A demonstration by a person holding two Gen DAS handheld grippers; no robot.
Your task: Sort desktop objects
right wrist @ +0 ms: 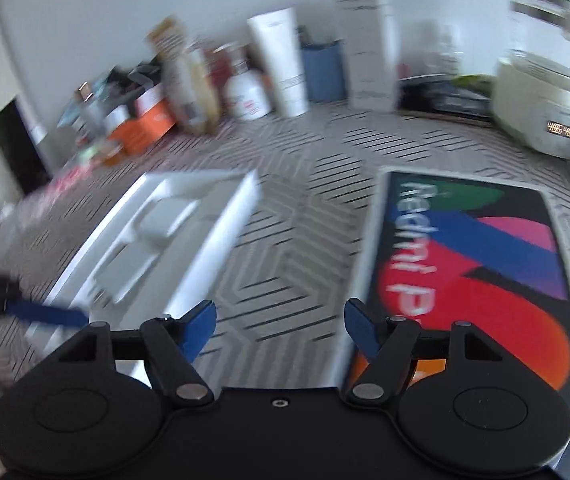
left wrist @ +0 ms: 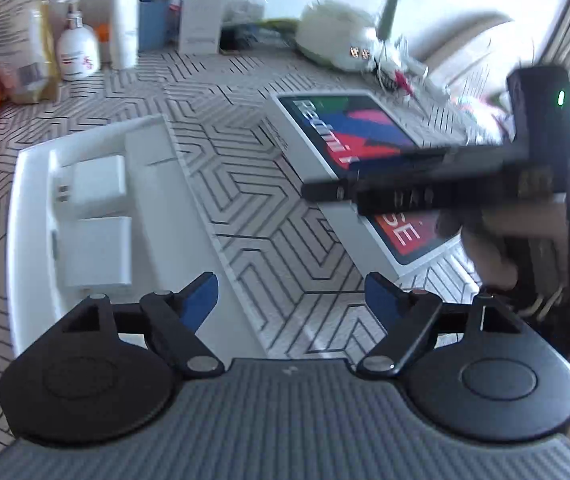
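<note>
A white tray (left wrist: pixel 157 148) with two white chargers (left wrist: pixel 99 184) in it lies on the patterned desk at the left; it also shows in the right wrist view (right wrist: pixel 221 232). A colourful Redmi box lid (left wrist: pixel 325 140) lies to its right, also seen in the right wrist view (right wrist: pixel 465 264). My left gripper (left wrist: pixel 291 300) is open and empty, above the desk between tray and lid. My right gripper (right wrist: pixel 279 328) is open and empty, above the gap between tray and lid; its black body (left wrist: pixel 445 184) crosses over the lid in the left wrist view.
Along the back wall stand a pump bottle (left wrist: pixel 77 48), a white tube (left wrist: pixel 125 16), a tall white box (left wrist: pixel 203 4), a blue holder (right wrist: pixel 321 74) and a kettle (right wrist: pixel 541 100). Orange boxes (right wrist: pixel 145 124) sit at the far left.
</note>
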